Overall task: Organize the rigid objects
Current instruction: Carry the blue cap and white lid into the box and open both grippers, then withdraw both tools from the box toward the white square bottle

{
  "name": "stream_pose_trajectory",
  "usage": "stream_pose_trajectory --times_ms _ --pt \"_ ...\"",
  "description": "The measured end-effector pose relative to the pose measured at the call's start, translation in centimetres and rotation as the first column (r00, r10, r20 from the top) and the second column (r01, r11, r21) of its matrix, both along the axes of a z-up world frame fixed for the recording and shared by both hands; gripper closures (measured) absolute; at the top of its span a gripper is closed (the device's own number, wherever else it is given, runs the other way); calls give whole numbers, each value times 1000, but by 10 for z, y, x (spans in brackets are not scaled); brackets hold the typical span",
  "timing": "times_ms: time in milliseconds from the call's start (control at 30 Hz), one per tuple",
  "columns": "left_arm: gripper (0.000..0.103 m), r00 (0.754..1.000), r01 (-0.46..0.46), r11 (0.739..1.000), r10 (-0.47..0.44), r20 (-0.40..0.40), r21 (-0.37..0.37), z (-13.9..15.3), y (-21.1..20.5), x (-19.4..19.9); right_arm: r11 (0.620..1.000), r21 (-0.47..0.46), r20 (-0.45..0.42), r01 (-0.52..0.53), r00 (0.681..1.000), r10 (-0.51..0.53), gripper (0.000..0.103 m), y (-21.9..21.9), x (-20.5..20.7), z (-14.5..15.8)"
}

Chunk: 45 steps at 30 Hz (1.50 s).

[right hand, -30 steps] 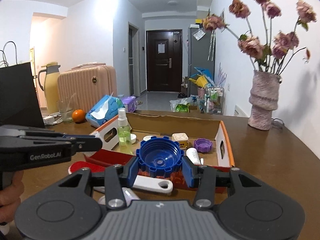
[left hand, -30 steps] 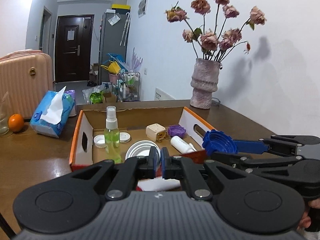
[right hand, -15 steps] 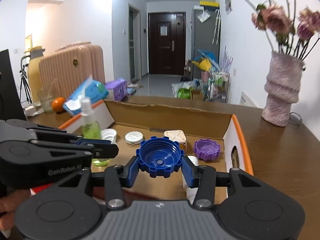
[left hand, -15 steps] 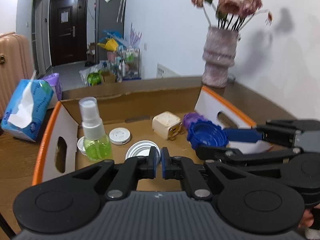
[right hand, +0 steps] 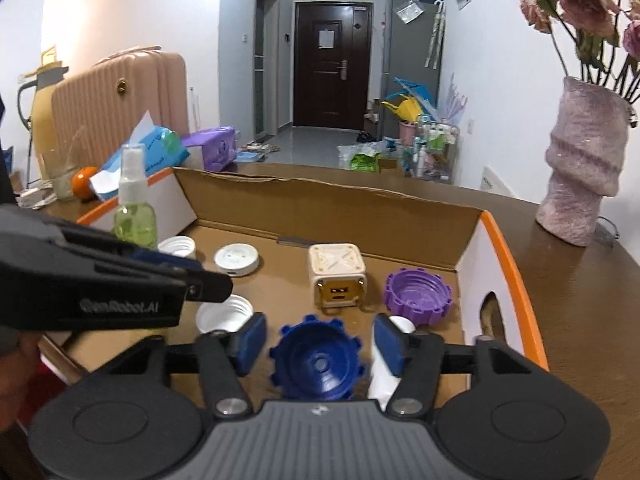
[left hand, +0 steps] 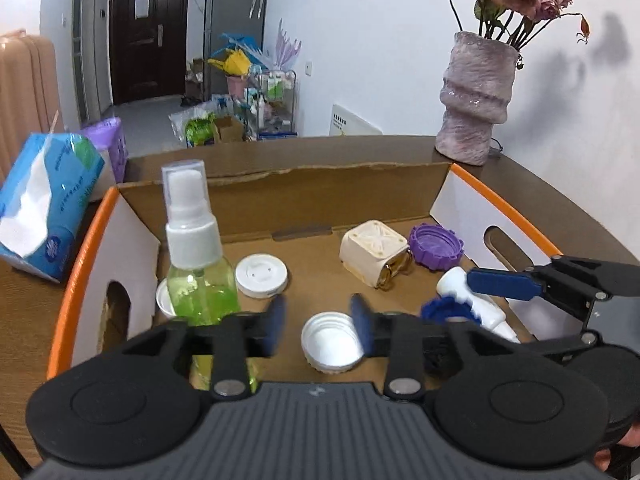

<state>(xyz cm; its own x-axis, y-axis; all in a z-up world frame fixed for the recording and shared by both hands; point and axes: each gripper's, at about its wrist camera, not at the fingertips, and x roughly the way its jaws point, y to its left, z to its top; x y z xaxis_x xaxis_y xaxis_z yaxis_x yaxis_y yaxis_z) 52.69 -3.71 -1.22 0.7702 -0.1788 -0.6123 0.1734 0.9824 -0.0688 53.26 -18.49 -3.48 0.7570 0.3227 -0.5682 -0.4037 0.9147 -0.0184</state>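
A cardboard box [left hand: 320, 184] with orange-edged flaps holds several items. The blue ridged cap [right hand: 318, 360] lies in the box between the spread pads of my right gripper [right hand: 318, 340], which is open with gaps on both sides of the cap. It also shows in the left wrist view [left hand: 448, 312]. My left gripper [left hand: 318, 324] is open above a white screw cap [left hand: 330, 342]. A green spray bottle [left hand: 198, 264], a white round lid [left hand: 261, 274], a cream cube charger [left hand: 374, 252], a purple cap [left hand: 436, 246] and a white tube [left hand: 480, 304] are in the box.
A pink vase [left hand: 476, 96] with dried roses stands at the back right of the brown table. A blue tissue pack [left hand: 44, 204], a purple pack [right hand: 212, 146], an orange [right hand: 82, 178] and a pink suitcase [right hand: 120, 112] are to the left.
Both grippers moved forward over the box. My right gripper opened and let go of the blue cap inside the box. My left gripper went from shut to open.
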Motion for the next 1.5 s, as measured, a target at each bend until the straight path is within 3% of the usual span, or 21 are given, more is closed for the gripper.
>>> stream_pose_trajectory --times_ms 67,233,500,667,967,1267,1500 --pt "50 1000 0 1000 0 12 13 1 -3 -2 1000 16 3 15 1000 -15 29 -3 0 -1" --pt "49 1000 -12 1000 12 28 16 1 -3 -5 998 51 15 31 999 -31 24 -9 -2 -3" --pt "43 999 -21 999 20 32 27 5 -5 -11 996 60 39 61 997 -63 23 -13 -8 1" --pt "38 996 -26 999 24 85 28 24 -3 -36 994 71 78 85 993 -90 21 -23 -28 17" --pt "32 985 -49 999 52 164 -19 59 9 -112 986 126 140 105 983 -123 17 -45 -94 53" --pt "29 973 -79 996 87 213 -45 69 17 -205 982 166 172 95 977 -124 16 -53 -180 68" --pt "18 949 -118 991 134 287 -70 72 29 -287 974 211 194 87 972 -129 15 -51 -251 72"
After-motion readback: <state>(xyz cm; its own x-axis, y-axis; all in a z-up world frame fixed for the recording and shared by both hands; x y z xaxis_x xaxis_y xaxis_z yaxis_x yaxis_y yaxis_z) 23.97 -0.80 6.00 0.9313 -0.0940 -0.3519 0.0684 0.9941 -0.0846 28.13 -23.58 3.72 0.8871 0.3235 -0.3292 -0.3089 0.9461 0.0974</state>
